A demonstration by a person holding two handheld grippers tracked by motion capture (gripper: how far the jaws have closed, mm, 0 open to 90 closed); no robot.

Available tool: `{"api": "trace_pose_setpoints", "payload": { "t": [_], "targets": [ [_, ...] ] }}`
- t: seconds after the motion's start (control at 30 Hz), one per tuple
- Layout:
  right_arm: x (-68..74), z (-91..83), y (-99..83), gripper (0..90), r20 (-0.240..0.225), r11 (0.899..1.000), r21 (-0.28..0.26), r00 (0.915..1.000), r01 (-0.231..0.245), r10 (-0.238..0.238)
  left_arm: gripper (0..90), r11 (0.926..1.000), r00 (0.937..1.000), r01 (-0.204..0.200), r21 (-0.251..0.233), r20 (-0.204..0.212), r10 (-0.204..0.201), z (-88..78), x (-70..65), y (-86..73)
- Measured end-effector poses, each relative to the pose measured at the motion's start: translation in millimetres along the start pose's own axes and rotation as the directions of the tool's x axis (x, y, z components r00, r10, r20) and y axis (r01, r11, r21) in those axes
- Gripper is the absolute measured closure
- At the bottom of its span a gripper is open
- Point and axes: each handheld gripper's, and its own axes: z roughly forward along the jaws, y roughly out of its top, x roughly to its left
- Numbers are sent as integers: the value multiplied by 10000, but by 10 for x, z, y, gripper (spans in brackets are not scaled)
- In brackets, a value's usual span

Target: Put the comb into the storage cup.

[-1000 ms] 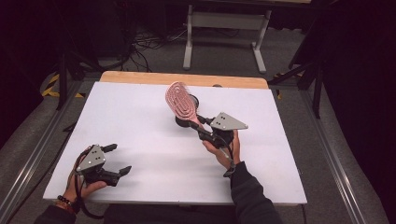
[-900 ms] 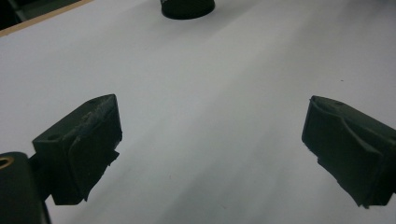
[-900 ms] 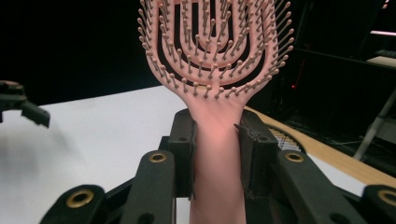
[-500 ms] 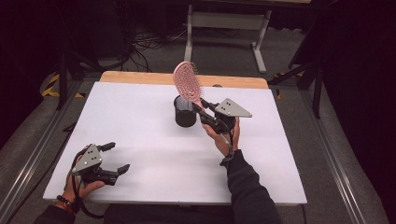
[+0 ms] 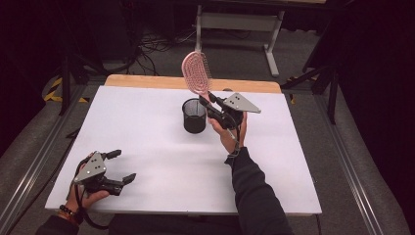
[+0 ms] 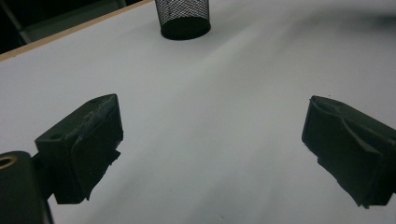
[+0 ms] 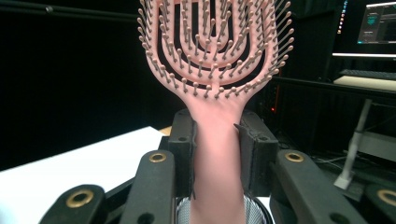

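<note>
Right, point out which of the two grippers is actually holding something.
The right gripper: its jaws clamp the handle of the pink hairbrush above the black mesh cup. The left gripper rests open with nothing between its jaws.

A white table [image 5: 147,142] with a wooden far edge fills the centre. Grey floor [image 5: 342,147] surrounds it; cables [image 5: 156,44] and a pale stand [image 5: 235,22] sit upper middle in dim darkness.

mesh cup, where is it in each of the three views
High view: the black mesh cup stands mid-table, just left of the right gripper holding the pink hairbrush.
Left gripper view: top centre, far off.
Right gripper view: bottom edge, its rim below the jaws.
Shared landmark: the white table.
</note>
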Motion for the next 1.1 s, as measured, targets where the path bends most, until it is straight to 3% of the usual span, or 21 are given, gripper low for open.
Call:
{"api": "trace_pose_setpoints", "payload": {
  "t": [0.23, 0.37, 0.5, 0.77, 1.1],
  "targets": [
    [-47, 148, 11, 696, 142, 9997, -97, 9997, -206, 207, 62, 9997, 9998, 188, -173, 49, -188, -12, 24, -5],
    [-39, 239, -4, 696, 359, 10000, 73, 9993, 44, -47, 54, 9990, 9996, 279, -336, 43, -277, -29, 31, -7],
    [-41, 307, -39, 696, 516, 9999, 159, 9987, -35, 27, 51, 9964, 9982, 558, -637, 234, -544, -46, 47, -2],
    [-117, 400, -53, 696, 598, 9986, -64, 9968, -525, 528, 50, 9966, 9985, 504, -657, 246, -489, -49, 46, -7],
    [-106, 551, -97, 696, 720, 9987, -112, 9961, -499, 506, 50, 9976, 9987, 419, -545, 312, -403, -38, 33, -7]
  ]
}}
